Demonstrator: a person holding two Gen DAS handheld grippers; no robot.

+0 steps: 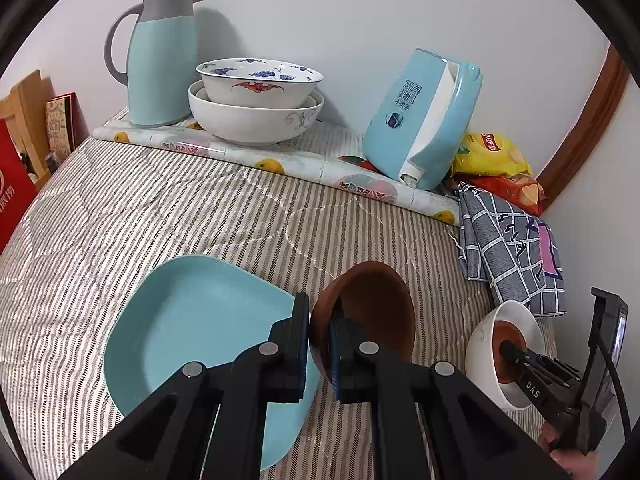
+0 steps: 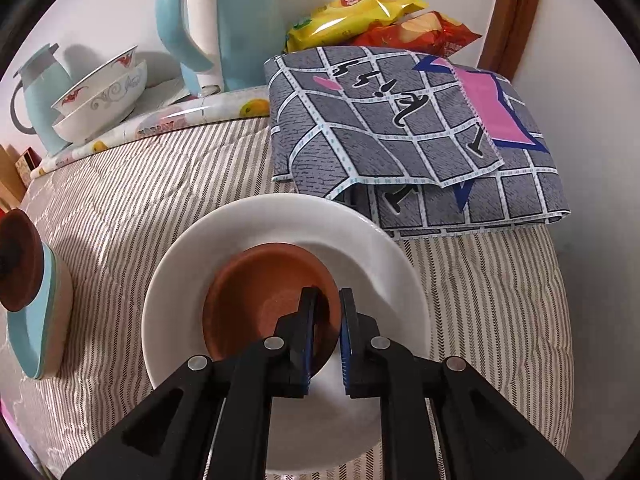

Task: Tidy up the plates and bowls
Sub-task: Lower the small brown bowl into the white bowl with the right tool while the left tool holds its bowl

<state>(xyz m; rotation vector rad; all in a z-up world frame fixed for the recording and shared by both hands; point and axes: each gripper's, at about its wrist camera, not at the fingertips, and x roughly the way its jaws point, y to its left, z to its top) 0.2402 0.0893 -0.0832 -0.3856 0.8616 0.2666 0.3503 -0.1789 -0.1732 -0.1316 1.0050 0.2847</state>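
Observation:
In the left wrist view my left gripper (image 1: 320, 344) is shut on the rim of a brown bowl (image 1: 372, 308), which it holds tilted just right of a light blue plate (image 1: 192, 328) lying on the striped cover. The right wrist view shows that same brown bowl (image 2: 16, 256) and plate (image 2: 32, 344) at the far left. My right gripper (image 2: 327, 296) is shut on the rim of a second small brown bowl (image 2: 256, 300), one finger inside and one outside. That bowl sits inside a white bowl (image 2: 280, 216). From the left wrist view, the right gripper (image 1: 508, 350) reaches into the white bowl (image 1: 484, 344).
At the back, on a fruit-patterned mat (image 1: 280, 160), stand two stacked patterned bowls (image 1: 256, 96), a blue jug (image 1: 160, 60) and a blue kettle (image 1: 424, 120). Crisp bags (image 1: 492, 156) and a folded grey cloth (image 2: 400, 128) lie at the right. A hand (image 1: 568, 456) holds the right gripper.

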